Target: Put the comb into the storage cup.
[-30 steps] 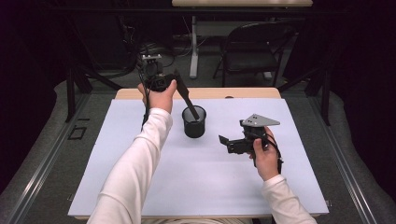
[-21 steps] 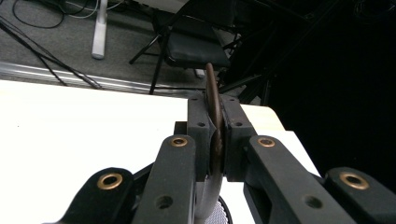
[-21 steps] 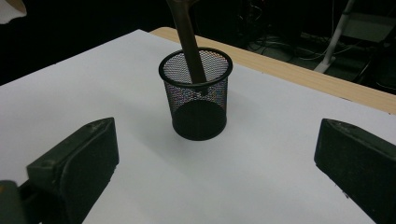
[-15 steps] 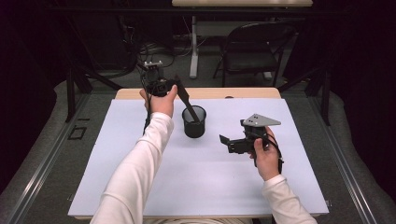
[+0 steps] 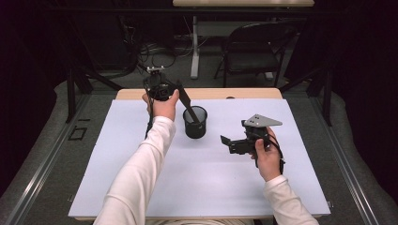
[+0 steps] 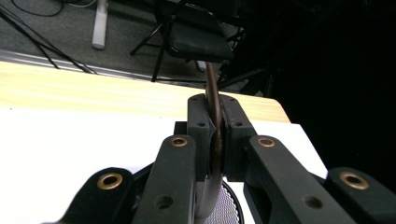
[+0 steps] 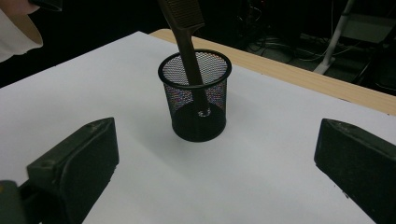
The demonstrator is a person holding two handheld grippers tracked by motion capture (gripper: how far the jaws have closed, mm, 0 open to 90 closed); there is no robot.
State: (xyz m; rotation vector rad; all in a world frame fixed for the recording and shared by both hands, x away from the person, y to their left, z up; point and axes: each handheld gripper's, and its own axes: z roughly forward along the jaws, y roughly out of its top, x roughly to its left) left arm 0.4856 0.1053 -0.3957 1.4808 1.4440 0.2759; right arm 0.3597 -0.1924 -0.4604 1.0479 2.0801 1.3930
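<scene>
A comb [image 7: 186,44] is gripped by the left tongs [image 5: 180,93] over a mesh cup [image 5: 195,122].
Its handle end is lowered inside the cup, apparently near the bottom; the right tongs [image 5: 227,143] are held released, just beside the cup on the bench [image 5: 117,140].

The place looks like a lab or recording room set up for test work rather than a home. A wooden desk [image 5: 141,93] is covered by a plain white sheet [image 5: 202,183] and stands inside a dark metal frame [image 5: 70,89] on grey carpet [image 5: 47,140]. Behind it, loose cables [image 5: 155,51] lie across the floor near a black folding chair [image 5: 253,47] and the white leg of a second table [image 5: 195,47]. The surroundings are dark and bare.
</scene>
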